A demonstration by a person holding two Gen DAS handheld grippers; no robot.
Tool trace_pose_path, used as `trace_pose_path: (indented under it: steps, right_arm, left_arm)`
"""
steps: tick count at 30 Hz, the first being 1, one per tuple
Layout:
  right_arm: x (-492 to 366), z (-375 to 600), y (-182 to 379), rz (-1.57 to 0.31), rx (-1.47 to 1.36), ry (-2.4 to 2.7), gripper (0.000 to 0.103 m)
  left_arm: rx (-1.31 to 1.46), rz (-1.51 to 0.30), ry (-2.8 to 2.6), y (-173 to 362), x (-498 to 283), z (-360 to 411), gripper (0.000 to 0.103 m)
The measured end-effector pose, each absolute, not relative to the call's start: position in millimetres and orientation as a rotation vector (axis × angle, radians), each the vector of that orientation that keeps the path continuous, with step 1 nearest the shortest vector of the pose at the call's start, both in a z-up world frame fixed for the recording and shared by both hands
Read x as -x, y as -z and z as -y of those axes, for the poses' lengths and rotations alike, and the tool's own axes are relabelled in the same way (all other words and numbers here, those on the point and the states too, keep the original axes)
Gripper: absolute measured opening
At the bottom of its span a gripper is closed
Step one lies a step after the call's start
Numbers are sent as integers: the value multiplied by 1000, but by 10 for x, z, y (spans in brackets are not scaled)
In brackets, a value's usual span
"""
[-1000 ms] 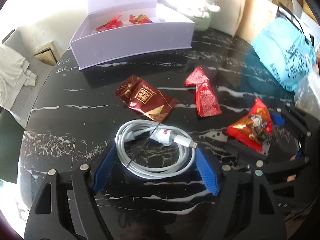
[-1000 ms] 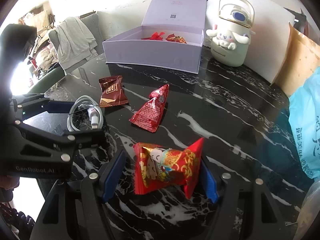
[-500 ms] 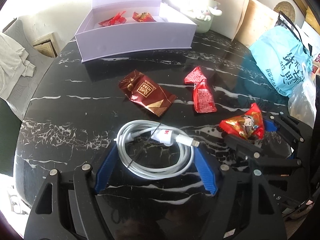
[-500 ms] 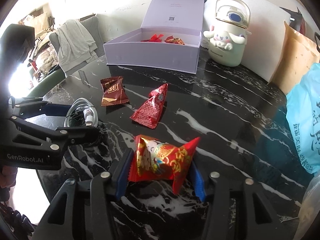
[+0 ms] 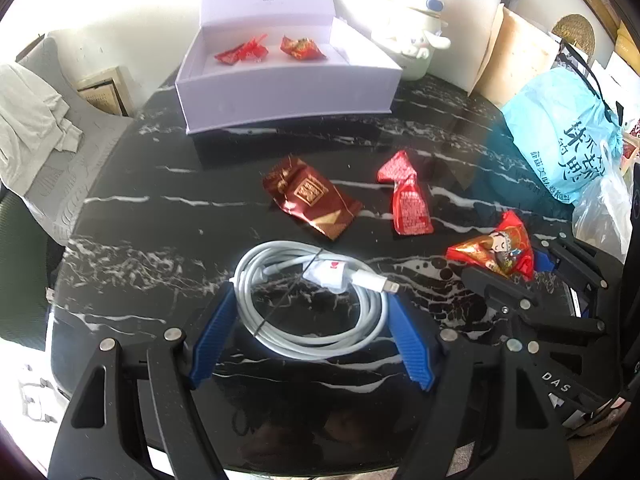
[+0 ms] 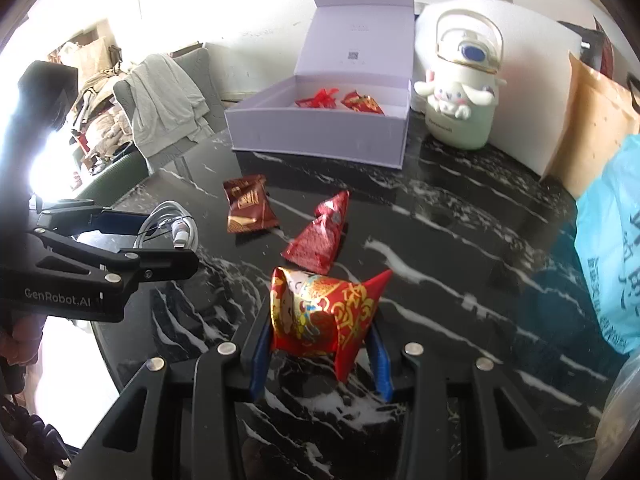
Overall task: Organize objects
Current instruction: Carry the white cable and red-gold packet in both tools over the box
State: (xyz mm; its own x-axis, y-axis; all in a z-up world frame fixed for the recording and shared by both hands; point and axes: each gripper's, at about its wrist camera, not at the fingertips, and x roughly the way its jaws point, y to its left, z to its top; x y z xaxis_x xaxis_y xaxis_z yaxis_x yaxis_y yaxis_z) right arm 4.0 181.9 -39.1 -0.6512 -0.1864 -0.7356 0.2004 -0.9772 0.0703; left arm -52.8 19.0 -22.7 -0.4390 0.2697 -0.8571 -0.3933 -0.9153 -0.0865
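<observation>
Two packets, the dark-red packet (image 6: 249, 209) and red packet (image 6: 318, 240), lie between the tongs and the open box (image 6: 320, 136); the bench (image 6: 460, 240) is bare to their right. A mascot jug (image 6: 460, 100) stands just right of the box.

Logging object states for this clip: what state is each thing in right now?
Gift box: lid open, two red packets inside.
Coiled cable: tied, between the left hand-held gripper fingers.
Red cartoon packet: gripped by the right hand-held gripper.
Dark red packet: flat on table.
Red triangular packet: lying on table.

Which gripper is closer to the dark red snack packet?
Left. The left gripper, around the white cable, sits just before the dark red packet; the right gripper is farther, holding another snack.
</observation>
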Motion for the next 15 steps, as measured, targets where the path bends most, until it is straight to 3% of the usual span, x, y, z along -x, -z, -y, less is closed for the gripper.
trace_pose_path:
  steps: [15]
  right_arm:
    - [81,-1891,-88,5,-1114,2665,42]
  left_arm:
    - [1327,-221,-2451,-212,614,-103,73]
